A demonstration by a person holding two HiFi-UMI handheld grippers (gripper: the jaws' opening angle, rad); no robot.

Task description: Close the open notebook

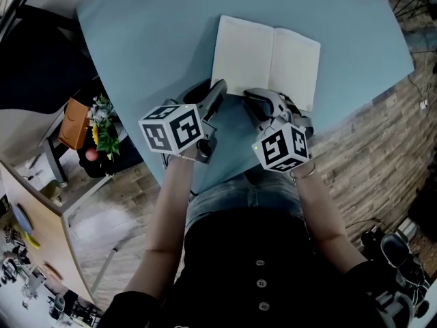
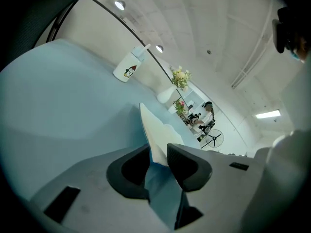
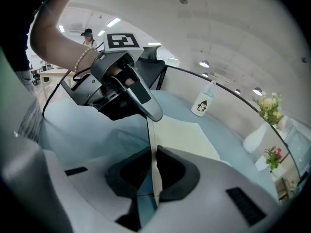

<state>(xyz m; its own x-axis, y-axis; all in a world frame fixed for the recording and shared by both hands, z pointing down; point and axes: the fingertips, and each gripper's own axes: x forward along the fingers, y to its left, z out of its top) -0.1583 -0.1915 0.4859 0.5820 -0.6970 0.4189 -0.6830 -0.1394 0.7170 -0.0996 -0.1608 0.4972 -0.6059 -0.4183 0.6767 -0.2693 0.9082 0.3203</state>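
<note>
Starting at the left: left gripper (image 2: 158, 149), set at the near left corner of the notebook (image 1: 266, 57). Its jaws are half closed and clamped on that corner, and white paper fills the gap between the pads.

Bottle (image 2: 128, 68): white, with a penguin figure. It stands upright by the far edge of the desk (image 1: 136, 39), well apart from the notebook, and has no part in the task.

Notebook: lies close to the near edge of the desk, about midway along it. It is spread open with both blank pages face up, and the spine runs from the near edge towards the far edge. In the head view neither half looks raised off the desk.

Right gripper (image 3: 153, 152): set on the notebook's near edge, close to the spine. Which page it bites cannot be told. Its jaws are almost together, pinching a thin white edge.

Vase of flowers (image 2: 179, 77): stands by the far edge, right of the bottle, well apart from the notebook.

Status of task: not yet done.
- Done, as far as can be judged: both grippers have a hold on the near edge, one at the left corner and one near the spine.
- Left to do: lift one half, fold it over the spine onto the other, press it flat, and let go.
- The left half seems the likelier one to swing, while the right gripper steadies the book.
</note>
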